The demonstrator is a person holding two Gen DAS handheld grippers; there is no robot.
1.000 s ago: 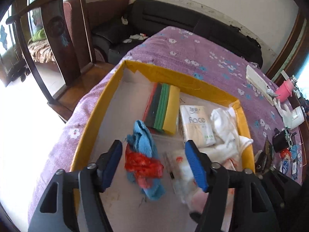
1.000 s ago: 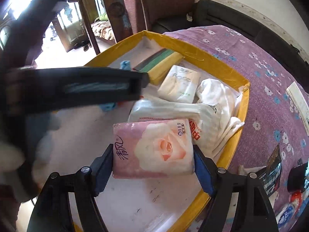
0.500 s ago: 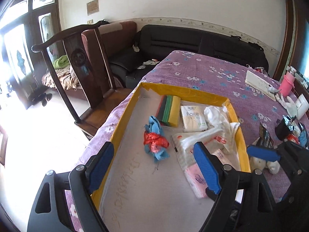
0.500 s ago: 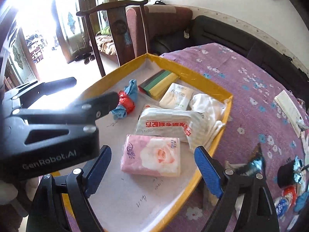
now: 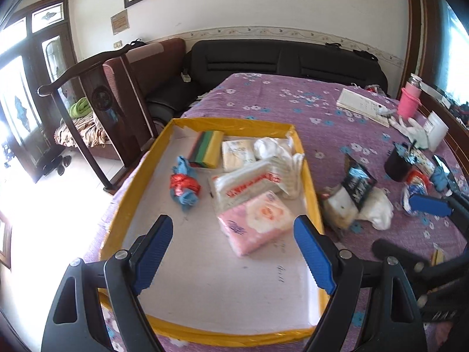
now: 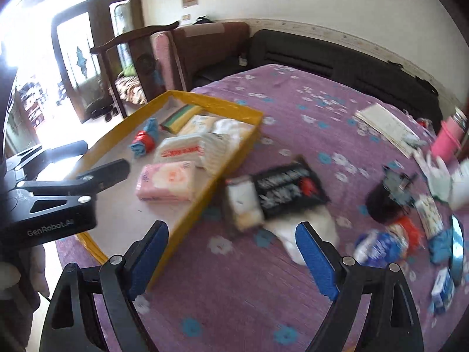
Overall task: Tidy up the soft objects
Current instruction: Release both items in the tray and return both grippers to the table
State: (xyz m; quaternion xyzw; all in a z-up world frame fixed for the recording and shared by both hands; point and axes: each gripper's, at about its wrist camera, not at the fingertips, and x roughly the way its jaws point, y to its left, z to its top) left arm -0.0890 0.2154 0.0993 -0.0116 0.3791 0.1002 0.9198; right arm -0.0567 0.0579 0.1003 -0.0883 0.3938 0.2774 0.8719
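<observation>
the pink tissue pack [image 5: 258, 223], printed with a pale rose, lies flat in the near right part of the yellow-rimmed tray [image 5: 307, 173], touching a white tissue pack with red lettering [image 5: 249, 184] just beyond it. further left lies a blue cloth with a red band [image 5: 184, 184]. the left gripper [image 5: 231, 252] hangs over the tray, jaws apart and empty. the right gripper [image 6: 231, 258] is spread wide over the purple floral cloth [image 6: 293, 102], holding nothing.
</observation>
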